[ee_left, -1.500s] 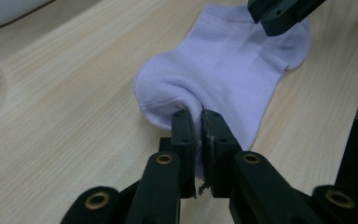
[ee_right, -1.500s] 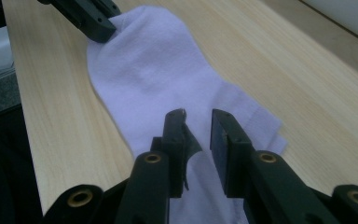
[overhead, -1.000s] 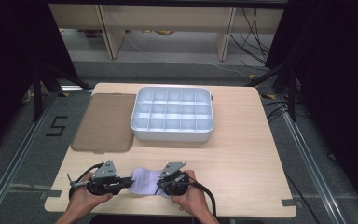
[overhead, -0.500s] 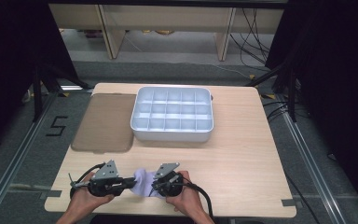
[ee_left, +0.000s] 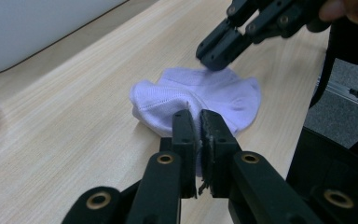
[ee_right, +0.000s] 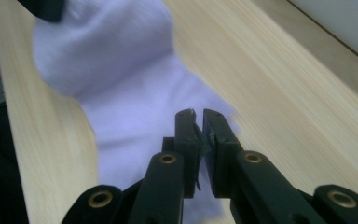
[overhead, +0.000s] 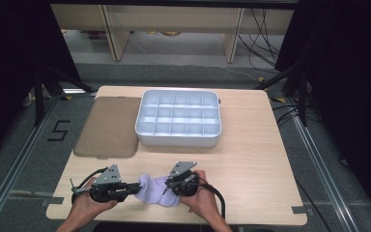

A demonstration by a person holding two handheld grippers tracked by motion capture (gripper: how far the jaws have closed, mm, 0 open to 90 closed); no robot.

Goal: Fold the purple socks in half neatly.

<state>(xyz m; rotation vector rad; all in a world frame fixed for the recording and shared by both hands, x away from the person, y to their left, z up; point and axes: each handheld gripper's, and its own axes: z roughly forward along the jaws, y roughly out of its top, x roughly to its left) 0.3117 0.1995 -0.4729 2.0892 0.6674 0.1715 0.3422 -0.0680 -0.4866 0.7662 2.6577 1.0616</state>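
Between two grippers lies one sock (overhead: 157,189).

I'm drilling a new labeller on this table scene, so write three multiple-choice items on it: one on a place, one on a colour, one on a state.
1. Where does the sock lie?
A. in the white tray
B. on the table's near edge, between the two claws
C. on the brown mat

2. What colour is the sock?
A. pale lilac
B. red
C. black

3. How does the left claw stand?
A. wide open above the tray
B. shut on the sock's edge
C. shut on a cable

Key: 1 B, the high view shows it on the table between the left claw and the right claw, well short of the tray and mat. 2 A, both claw views show pale lilac cloth. 3 B, its jaws pinch the sock's edge in the left claw view.
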